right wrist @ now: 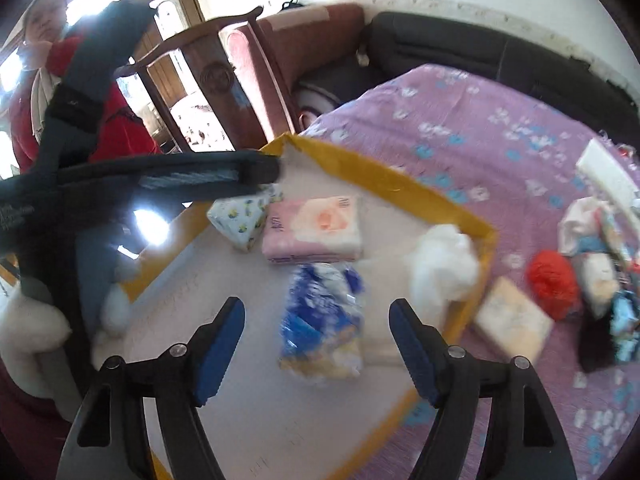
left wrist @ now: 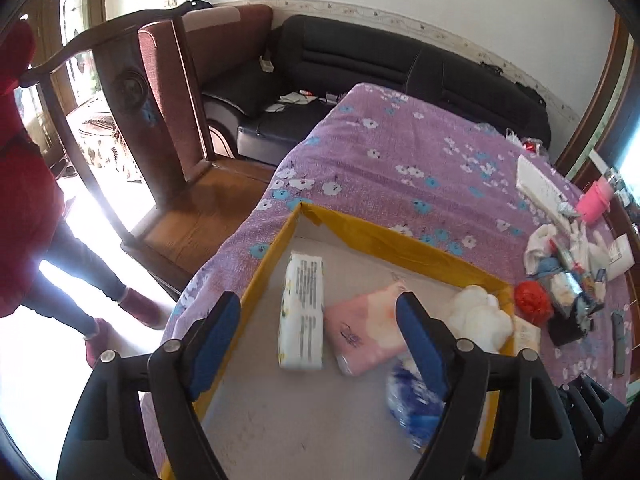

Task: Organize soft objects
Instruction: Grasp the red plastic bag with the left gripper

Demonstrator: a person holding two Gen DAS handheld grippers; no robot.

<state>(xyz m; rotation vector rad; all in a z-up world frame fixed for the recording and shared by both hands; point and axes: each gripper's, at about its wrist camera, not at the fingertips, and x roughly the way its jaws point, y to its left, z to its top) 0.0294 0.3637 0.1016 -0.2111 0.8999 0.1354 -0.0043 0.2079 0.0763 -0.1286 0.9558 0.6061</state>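
Both grippers hang above an open cardboard box (left wrist: 384, 240) with yellow-taped walls that sits on a table under a purple flowered cloth (left wrist: 400, 148). The left gripper (left wrist: 316, 344) has its jaws spread wide with nothing between the blue pads; directly ahead of it, on the box floor, lie a white tissue pack (left wrist: 301, 312) and a pink tissue pack (left wrist: 366, 330) side by side, the pink one just beside its right finger. The right gripper (right wrist: 318, 346) is likewise spread and empty, and a blue and white plastic-wrapped pack (right wrist: 322, 320) lies between and just beyond its fingertips, blurred, not touched by either pad. Ahead and to the right of that gripper a white fluffy wad (right wrist: 444, 270) leans against the box's far right wall. Further right, outside the box, wait a pale flat pack (right wrist: 514, 320) close by the wall, a red ball of yarn (right wrist: 554, 280), and a heap of cloths and wrappers (right wrist: 600, 248) beyond it. These things look light and yielding, so a firm pinch should dent them rather than harm them. The glossy wrapped packs may slide on the pads and are best taken across their short side, near the middle. The yarn and the fluffy wad will squash, so the jaws probably need to bite deep into the bulk and not pluck at loose strands.
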